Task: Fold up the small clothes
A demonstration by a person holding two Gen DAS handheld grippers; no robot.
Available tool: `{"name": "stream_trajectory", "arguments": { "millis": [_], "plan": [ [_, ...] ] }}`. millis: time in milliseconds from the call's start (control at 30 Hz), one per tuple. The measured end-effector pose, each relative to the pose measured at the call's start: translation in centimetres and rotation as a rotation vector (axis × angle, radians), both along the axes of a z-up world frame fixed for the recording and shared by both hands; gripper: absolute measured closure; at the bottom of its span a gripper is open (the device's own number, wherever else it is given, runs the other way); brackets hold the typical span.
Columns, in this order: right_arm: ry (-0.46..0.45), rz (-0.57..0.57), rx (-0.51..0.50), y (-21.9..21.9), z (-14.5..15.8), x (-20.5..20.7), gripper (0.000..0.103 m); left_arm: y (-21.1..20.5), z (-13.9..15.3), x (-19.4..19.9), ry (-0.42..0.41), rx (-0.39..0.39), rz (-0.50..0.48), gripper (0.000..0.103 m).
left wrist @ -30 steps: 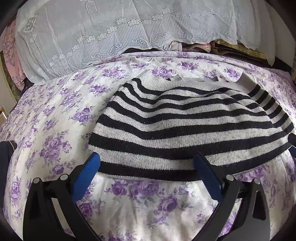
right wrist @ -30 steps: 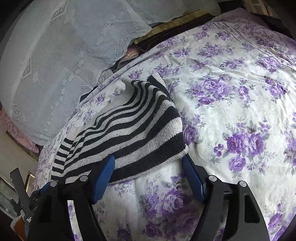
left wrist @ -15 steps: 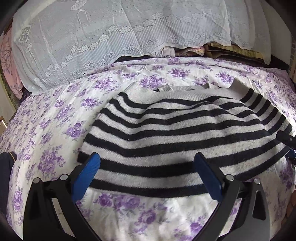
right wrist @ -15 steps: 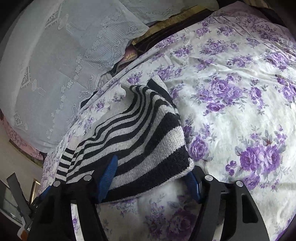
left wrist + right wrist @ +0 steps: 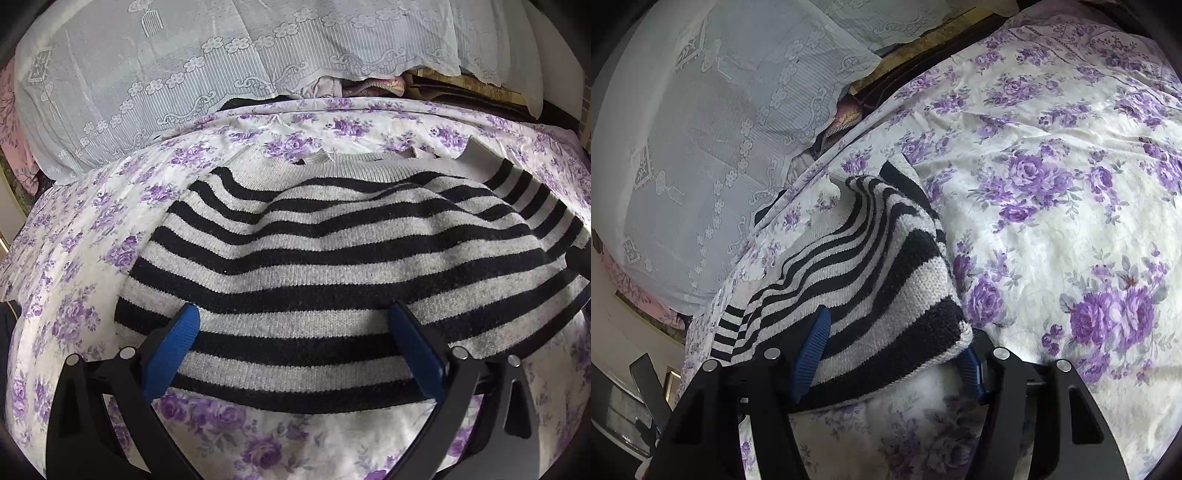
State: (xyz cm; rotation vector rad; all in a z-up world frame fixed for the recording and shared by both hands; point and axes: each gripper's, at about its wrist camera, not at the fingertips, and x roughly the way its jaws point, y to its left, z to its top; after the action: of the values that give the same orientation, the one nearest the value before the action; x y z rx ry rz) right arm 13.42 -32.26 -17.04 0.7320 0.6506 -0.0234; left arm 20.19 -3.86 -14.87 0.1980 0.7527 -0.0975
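Note:
A grey and black striped knit sweater (image 5: 332, 258) lies on a bed with a purple floral sheet (image 5: 74, 258). My left gripper (image 5: 295, 336) is open, its blue fingers spread over the sweater's near hem. In the right wrist view the sweater (image 5: 871, 280) has its near right corner between my right gripper's fingers. My right gripper (image 5: 894, 343) is open; its left blue pad (image 5: 812, 343) rests on top of the knit and its right pad (image 5: 969, 369) sits at the corner's edge, partly hidden by the fabric.
A white lace cover (image 5: 221, 66) drapes over piled bedding along the far side; it also shows in the right wrist view (image 5: 701, 129). The floral sheet (image 5: 1071, 221) spreads to the right of the sweater. Dark items show at the bed's left edge (image 5: 646, 387).
Both grippers moved forward onto the sweater's near hem. The right gripper's fingers now straddle the near right corner, and the left gripper's fingers lie over the hem.

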Motion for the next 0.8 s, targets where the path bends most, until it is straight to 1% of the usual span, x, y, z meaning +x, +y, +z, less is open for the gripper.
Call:
{"name": "stream_trajectory", "arguments": {
  "millis": [233, 267, 333, 400, 433, 567, 633, 667, 700, 733, 800],
  "plan": [
    [0.005, 0.004, -0.017, 0.2, 0.0, 0.0, 0.038, 0.2, 0.2, -0.2, -0.003, -0.024, -0.003, 0.004],
    [0.003, 0.004, -0.014, 0.2, 0.0, 0.0, 0.038, 0.4, 0.4, -0.3, -0.007, -0.038, -0.005, 0.004],
    [0.002, 0.003, -0.012, 0.3, 0.0, 0.0, 0.038, 1.3, 0.9, -0.6, -0.013, -0.098, -0.006, 0.004],
    [0.001, 0.006, -0.009, 0.3, 0.0, 0.0, 0.038, 1.9, 1.2, -0.5, -0.008, -0.133, 0.002, 0.004],
    [-0.001, 0.009, -0.005, 0.3, 0.0, -0.1, 0.038, 2.0, 1.3, -0.5, -0.002, -0.138, 0.004, 0.004],
    [-0.018, 0.016, 0.030, 0.2, -0.1, -1.7, 0.038, 1.3, 1.2, -0.8, 0.008, -0.115, -0.019, 0.004],
    [-0.017, 0.009, 0.031, 0.1, -0.1, -1.7, 0.039, 0.1, 0.7, -1.1, 0.008, -0.053, -0.045, 0.004],
    [-0.019, 0.001, 0.041, -0.1, -0.2, -1.6, 0.041, -0.6, 0.3, -1.1, 0.010, -0.002, -0.052, 0.004],
    [-0.023, -0.010, 0.054, -0.4, -0.3, -1.5, 0.042, -0.9, 0.0, -1.0, 0.015, 0.018, -0.056, 0.004],
    [-0.027, -0.024, 0.074, -0.9, -0.4, -1.2, 0.043, -1.0, 0.0, -1.0, 0.017, 0.023, -0.058, 0.004],
    [-0.034, -0.041, 0.108, -1.8, -0.6, -0.6, 0.044, -0.6, 0.1, -0.9, 0.021, -0.001, -0.057, 0.004]
  ]
}}
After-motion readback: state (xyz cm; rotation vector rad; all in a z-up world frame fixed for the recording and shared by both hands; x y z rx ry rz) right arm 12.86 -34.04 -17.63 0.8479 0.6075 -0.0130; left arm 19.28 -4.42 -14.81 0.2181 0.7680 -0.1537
